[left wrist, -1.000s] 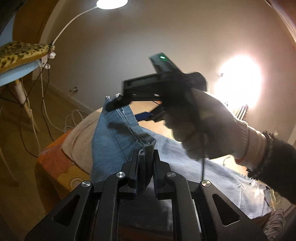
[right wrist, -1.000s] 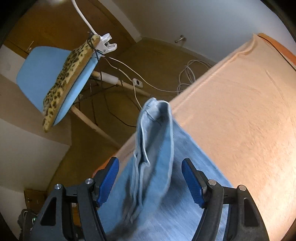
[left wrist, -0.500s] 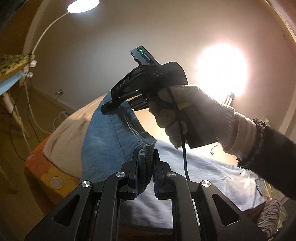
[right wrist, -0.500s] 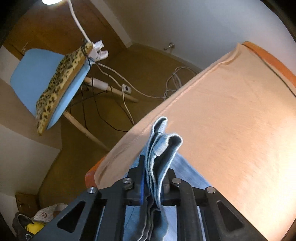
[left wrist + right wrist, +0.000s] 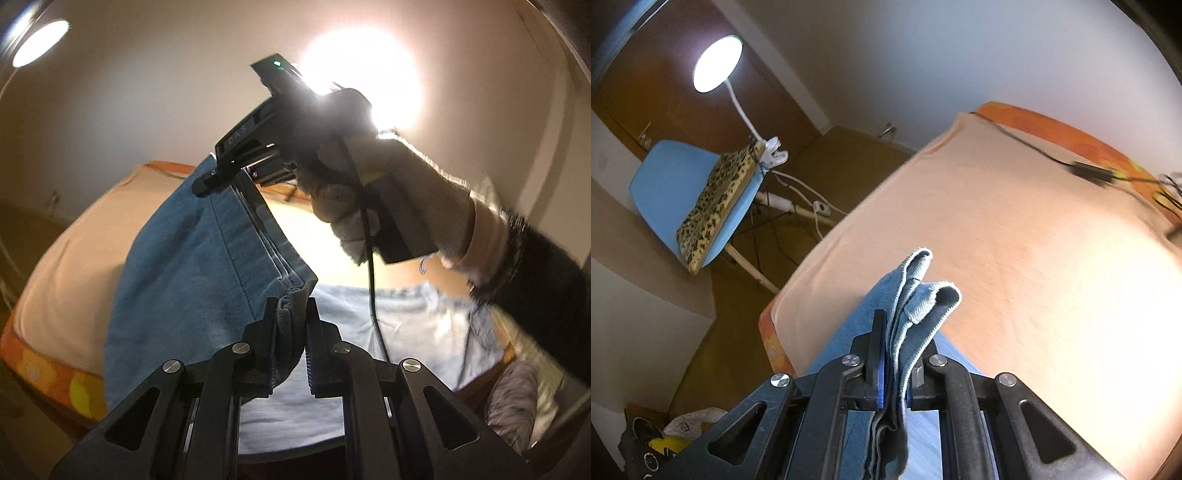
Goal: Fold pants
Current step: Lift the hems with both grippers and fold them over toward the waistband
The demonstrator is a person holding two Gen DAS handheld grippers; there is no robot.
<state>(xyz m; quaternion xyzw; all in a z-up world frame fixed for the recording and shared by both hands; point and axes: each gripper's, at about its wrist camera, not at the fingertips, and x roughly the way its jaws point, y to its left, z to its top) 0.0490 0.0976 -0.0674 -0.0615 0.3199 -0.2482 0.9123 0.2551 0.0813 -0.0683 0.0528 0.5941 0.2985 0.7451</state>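
Note:
The pants (image 5: 192, 266) are light blue jeans, partly spread on a surface with a peach cloth (image 5: 74, 266). My left gripper (image 5: 290, 306) is shut on a bunched corner of the denim. From there a folded edge runs taut up to my right gripper (image 5: 218, 177), held by a gloved hand (image 5: 351, 199) in front of a bright light. In the right wrist view my right gripper (image 5: 899, 339) is shut on a folded hem of the pants (image 5: 923, 295), which sticks up past the fingertips above the peach cloth (image 5: 1015, 240). The lifted denim hangs down between both grippers.
A blue chair (image 5: 661, 177) with a leopard cushion and a clamp lamp (image 5: 716, 62) stands on the floor left of the surface, with cables around it. A black cable and small box (image 5: 1089, 171) lie at the far edge. A striped cloth (image 5: 513, 398) lies at the right.
My right gripper went from open around the hem to shut on it. Both grippers have risen and carried the held edge of the pants up and across the peach cloth.

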